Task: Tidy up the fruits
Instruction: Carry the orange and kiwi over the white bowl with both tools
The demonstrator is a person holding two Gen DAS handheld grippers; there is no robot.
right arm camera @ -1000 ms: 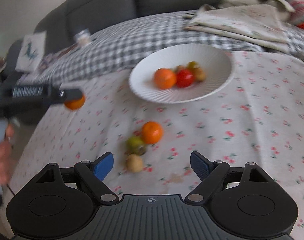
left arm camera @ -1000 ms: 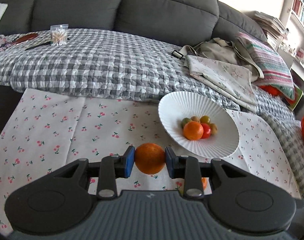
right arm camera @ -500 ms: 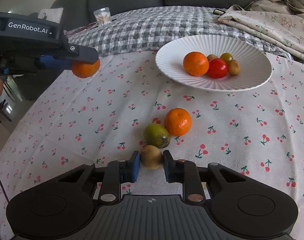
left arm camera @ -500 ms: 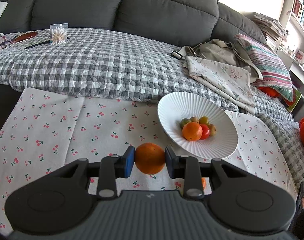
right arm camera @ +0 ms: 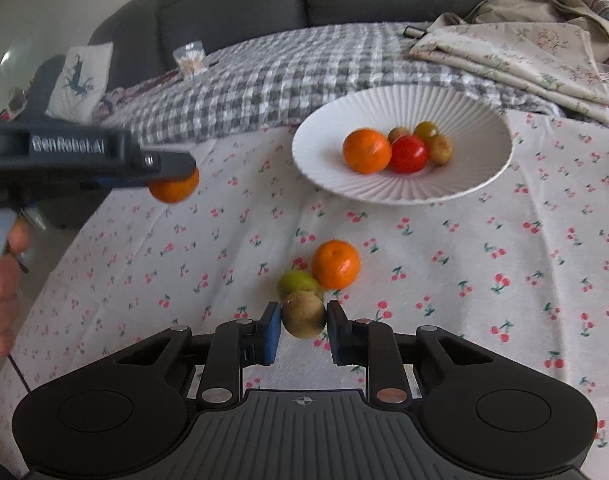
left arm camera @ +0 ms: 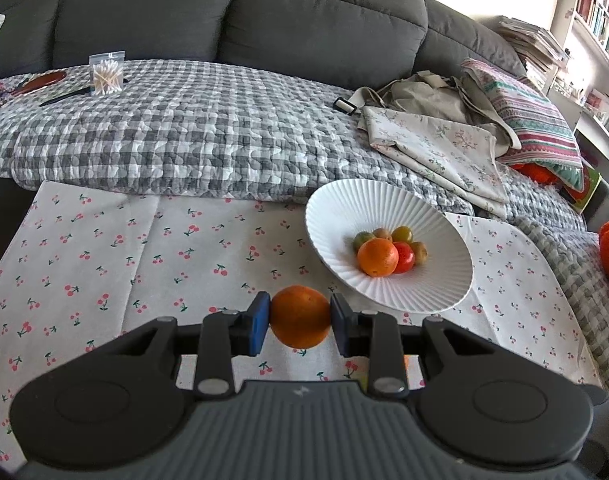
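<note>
Left gripper (left arm camera: 300,323) clamped on a mandarin (left arm camera: 299,322), held above the cherry-print cloth (left arm camera: 104,264); the white ribbed plate (left arm camera: 388,204) lies ahead and to its right, near. Right gripper (right arm camera: 303,326) closed on a brown kiwi (right arm camera: 303,319), just clear of a green fruit (right arm camera: 294,281) and a loose mandarin (right arm camera: 335,264) this side of the plate; the plate stands farther ahead, slightly right; the kiwi's long axis runs roughly upright. The left wrist view shows five or six fruits in the plate; only the right wrist view shows the loose fruits and both grippers.
</note>
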